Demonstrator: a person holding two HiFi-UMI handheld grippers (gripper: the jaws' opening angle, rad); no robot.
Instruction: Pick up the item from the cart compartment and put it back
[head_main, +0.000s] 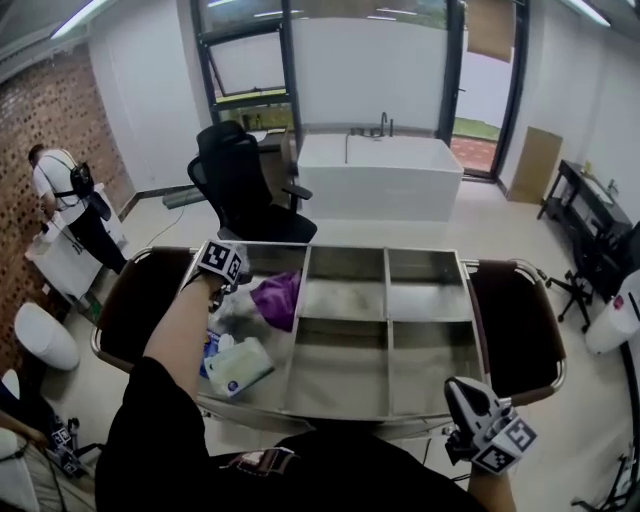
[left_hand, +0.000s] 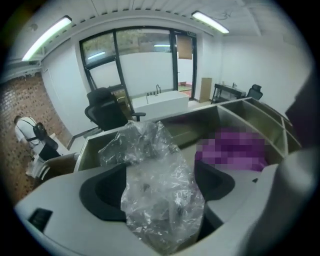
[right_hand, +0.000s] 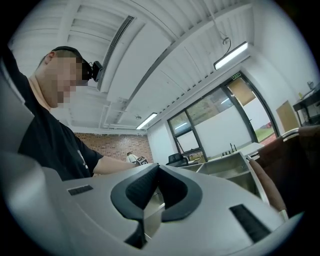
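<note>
A steel cart (head_main: 388, 320) with several compartments stands in front of me. Its left compartment holds a crumpled clear plastic bag (head_main: 232, 312), a purple cloth (head_main: 277, 298) and a white and blue pack (head_main: 238, 365). My left gripper (head_main: 224, 285) reaches down into that compartment. In the left gripper view the left gripper (left_hand: 160, 172) has its jaws spread wide, and the clear bag (left_hand: 160, 195) rises between the pads without being visibly pressed. The purple cloth (left_hand: 235, 150) lies just beyond. My right gripper (head_main: 462, 396) hovers at the cart's near right corner, and the right gripper (right_hand: 154, 172) is shut and empty.
Dark brown side leaves (head_main: 515, 320) flank the cart. Behind it stand a black office chair (head_main: 240, 180) and a white bathtub (head_main: 380, 178). A person (head_main: 62, 195) works at the far left by the brick wall. A black table (head_main: 590, 205) is at the right.
</note>
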